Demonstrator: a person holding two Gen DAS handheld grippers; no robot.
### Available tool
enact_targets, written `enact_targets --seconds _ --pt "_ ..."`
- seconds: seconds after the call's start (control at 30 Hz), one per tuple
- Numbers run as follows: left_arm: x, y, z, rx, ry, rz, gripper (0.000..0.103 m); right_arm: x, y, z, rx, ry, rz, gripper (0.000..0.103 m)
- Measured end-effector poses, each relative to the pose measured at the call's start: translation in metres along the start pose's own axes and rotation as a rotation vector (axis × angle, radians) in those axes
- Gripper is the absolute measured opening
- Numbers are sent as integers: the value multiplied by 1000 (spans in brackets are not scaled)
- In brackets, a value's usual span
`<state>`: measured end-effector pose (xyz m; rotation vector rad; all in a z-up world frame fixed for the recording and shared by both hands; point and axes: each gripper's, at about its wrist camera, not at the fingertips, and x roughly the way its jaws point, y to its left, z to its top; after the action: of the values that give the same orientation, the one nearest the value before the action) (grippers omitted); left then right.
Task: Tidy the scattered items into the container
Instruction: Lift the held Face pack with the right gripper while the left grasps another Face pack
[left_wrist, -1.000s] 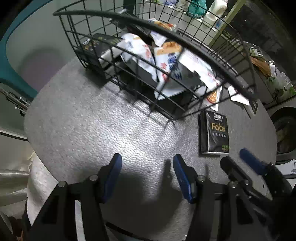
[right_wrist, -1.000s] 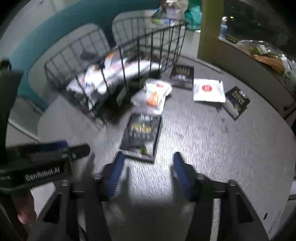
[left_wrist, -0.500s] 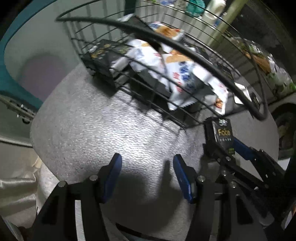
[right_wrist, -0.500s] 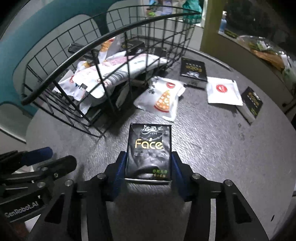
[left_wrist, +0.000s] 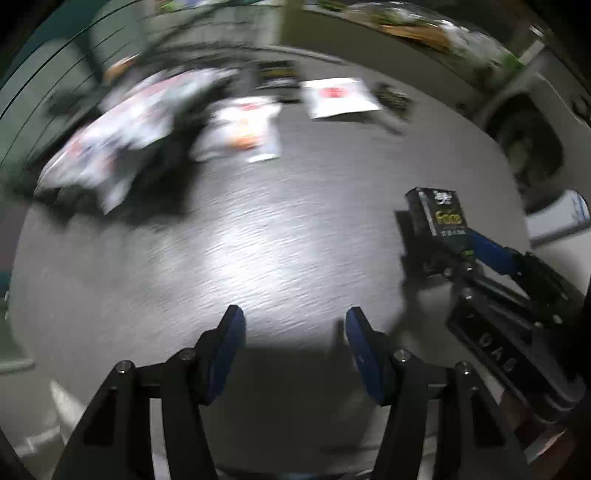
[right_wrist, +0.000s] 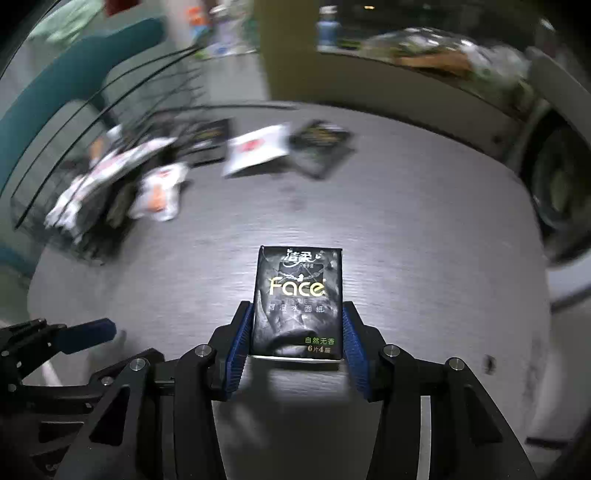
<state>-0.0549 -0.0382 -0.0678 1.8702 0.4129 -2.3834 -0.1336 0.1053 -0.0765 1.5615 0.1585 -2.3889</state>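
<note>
Grey textured table, white packets, black packs, wire basket

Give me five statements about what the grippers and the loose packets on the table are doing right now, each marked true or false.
1. The right gripper clamps a black Face tissue pack. True.
2. The left gripper holds a white packet. False: nothing is between its open jaws.
3. A white packet with a red mark lies on the grey table. True.
4. The wire basket is empty. False: packets lie in it.
5. The tissue pack is already in the basket. False: it is held above the table.
</note>
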Motion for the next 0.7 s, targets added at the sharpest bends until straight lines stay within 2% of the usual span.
enact_targets --seconds 0.17,0.33,0.37,0.5,0.57,0.7 --pt "7 -45 44 132 -44 -18 63 -3 -59 10 152 -37 -82 47" --pt "24 -78 95 301 -96 73 63 -3 -83 13 214 -45 -79 47" --pt "36 -82 116 320 -92 78 63 -3 -84 14 219 -47 -73 47" --pt "48 -86 143 344 -87 77 63 -4 -83 15 225 -54 -51 47" --pt "62 -88 152 350 -54 82 63 -3 -84 16 228 -53 -49 47" --pt "70 -78 159 306 -33 57 79 -1 -85 19 231 -59 -45 47"
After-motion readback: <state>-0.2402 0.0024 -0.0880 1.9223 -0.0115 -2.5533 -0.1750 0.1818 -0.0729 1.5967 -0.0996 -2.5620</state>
